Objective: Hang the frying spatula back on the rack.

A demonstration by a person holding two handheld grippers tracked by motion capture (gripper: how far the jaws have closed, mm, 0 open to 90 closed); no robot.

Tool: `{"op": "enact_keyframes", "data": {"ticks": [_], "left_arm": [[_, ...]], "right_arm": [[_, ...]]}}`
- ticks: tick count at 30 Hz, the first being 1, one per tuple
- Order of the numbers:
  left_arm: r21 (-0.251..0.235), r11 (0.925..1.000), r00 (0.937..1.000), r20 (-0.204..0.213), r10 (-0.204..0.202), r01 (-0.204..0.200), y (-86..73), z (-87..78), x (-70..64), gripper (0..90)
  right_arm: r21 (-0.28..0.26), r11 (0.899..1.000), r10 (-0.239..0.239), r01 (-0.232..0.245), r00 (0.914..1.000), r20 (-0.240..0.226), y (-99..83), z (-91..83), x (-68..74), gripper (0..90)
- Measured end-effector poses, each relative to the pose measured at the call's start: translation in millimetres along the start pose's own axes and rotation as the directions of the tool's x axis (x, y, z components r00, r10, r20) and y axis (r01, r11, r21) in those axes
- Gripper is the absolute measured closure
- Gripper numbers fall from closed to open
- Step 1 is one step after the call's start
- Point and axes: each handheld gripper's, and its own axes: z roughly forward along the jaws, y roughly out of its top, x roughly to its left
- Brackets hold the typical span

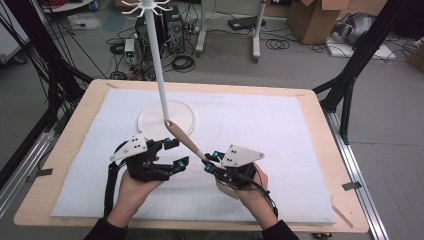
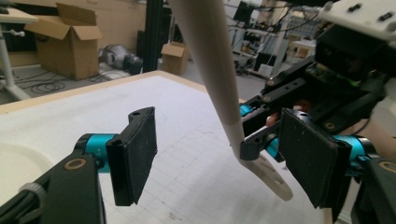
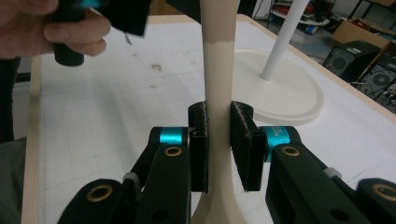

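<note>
The right hand-held gripper [image 1: 209, 161] is clamped on the thin handle of a beige spoon [image 1: 184, 139]. In the right gripper view its two black jaws press the handle [image 3: 218, 116] from both sides, and the handle runs straight up between them and out past the top edge. In the high view the spoon slants up and to the left from the jaws, and its far end lies at the foot of a white pole [image 1: 159, 65], where the pole meets a round white base [image 1: 150, 120]. Whether the spoon touches the pole there, I cannot tell.

The left hand-held gripper [image 1: 174, 154] stands wide, with nothing between its jaws. In the left gripper view its two black pads [image 2: 133, 154] are well apart, with the gridded mat behind the gap, and the spoon [image 2: 210, 70] crosses just beyond them, held low down by the other gripper [image 2: 254, 140]. The spoon's handle end, pierced with a hole, sticks out below that grip.

Both grippers are held by a person's hands, with dark sleeves at the bottom of the high view. A grey three-cornered plate sits on top of each.

The stand rests on a white mat [image 1: 260, 125] that covers most of the wooden desk [image 1: 80, 115]. The pole rises to a ring of hooks [image 1: 146, 7] at its top.

Beyond the desk lie a grey floor, cables, a black computer tower [image 1: 172, 25] and cardboard boxes [image 1: 315, 17].
</note>
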Motion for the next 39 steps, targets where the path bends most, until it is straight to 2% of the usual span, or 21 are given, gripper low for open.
{"op": "enact_keyframes", "data": {"ticks": [5, 10, 12, 15, 17, 19, 21, 23, 24, 31, 36, 39], "left_arm": [[-0.012, 0.9997, 0.9998, -0.010, -0.020, 0.020, 3.0, 9.9, -2.1, 31.3], [-0.004, 1.0000, 1.0000, -0.002, -0.006, 0.006, 7.0, 17.9, -5.5, 39.3], [-0.005, 0.9999, 0.9999, 0.001, -0.014, 0.014, 7.4, 19.8, -5.8, 44.1], [-0.014, 0.9991, 0.9987, 0.029, -0.041, 0.041, 6.5, 21.5, -3.4, 55.2], [-0.016, 0.9997, 0.9993, 0.033, -0.018, 0.018, 6.1, 21.9, -3.3, 64.6], [-0.024, 0.9996, 0.9992, 0.037, -0.013, 0.014, 5.9, 22.7, -4.6, 70.8], [-0.031, 0.9993, 0.9989, 0.044, -0.019, 0.021, 5.8, 23.6, -4.5, 72.5], [-0.037, 0.9979, 0.9965, 0.067, -0.050, 0.052, 6.4, 24.6, -2.8, 74.6], [-0.040, 0.9976, 0.9959, 0.073, -0.053, 0.056, 6.8, 25.0, -2.6, 75.3], [-0.037, 0.9982, 0.9932, 0.108, -0.044, 0.048, 10.9, 24.7, 0.5, 76.1], [-0.034, 0.9991, 0.9887, 0.148, -0.021, 0.027, 18.2, 24.0, 2.7, 76.3], [-0.017, 0.9998, 0.9832, 0.182, -0.001, 0.005, 25.7, 23.2, 3.4, 76.4]], "right_arm": [[-0.016, 1.000, -0.005, 0.005, 1.0000, 0.006, 0.3, 1.4, 2.0, 78.0], [-0.017, 1.000, -0.009, 0.009, 0.9998, 0.017, 1.4, 2.4, 3.9, 78.1], [-0.020, 1.000, -0.010, 0.010, 0.9998, 0.019, 1.3, 2.5, 4.5, 78.1], [-0.024, 1.000, -0.012, 0.012, 0.9995, 0.028, 1.9, 1.9, 5.2, 78.1], [-0.031, 1.000, -0.006, 0.007, 0.9995, 0.031, 2.5, 1.2, 5.3, 78.1], [-0.027, 1.000, -0.003, 0.004, 0.9991, 0.043, 2.9, 1.0, 6.3, 78.1], [-0.025, 1.000, -0.004, 0.005, 0.9989, 0.048, 2.9, 1.1, 6.5, 78.1], [-0.030, 1.000, -0.009, 0.011, 0.9985, 0.054, 2.9, 0.4, 6.5, 78.0], [-0.032, 0.999, -0.011, 0.013, 0.9981, 0.061, 3.1, 0.4, 6.9, 78.0], [-0.048, 0.999, -0.017, 0.020, 0.9978, 0.064, 4.0, -0.5, 6.4, 77.6], [-0.072, 0.997, -0.027, 0.030, 0.9987, 0.044, 5.4, -3.0, 4.3, 75.9], [-0.080, 0.995, -0.054, 0.057, 0.9975, 0.045, 7.9, -6.8, 4.3, 67.5]]}}
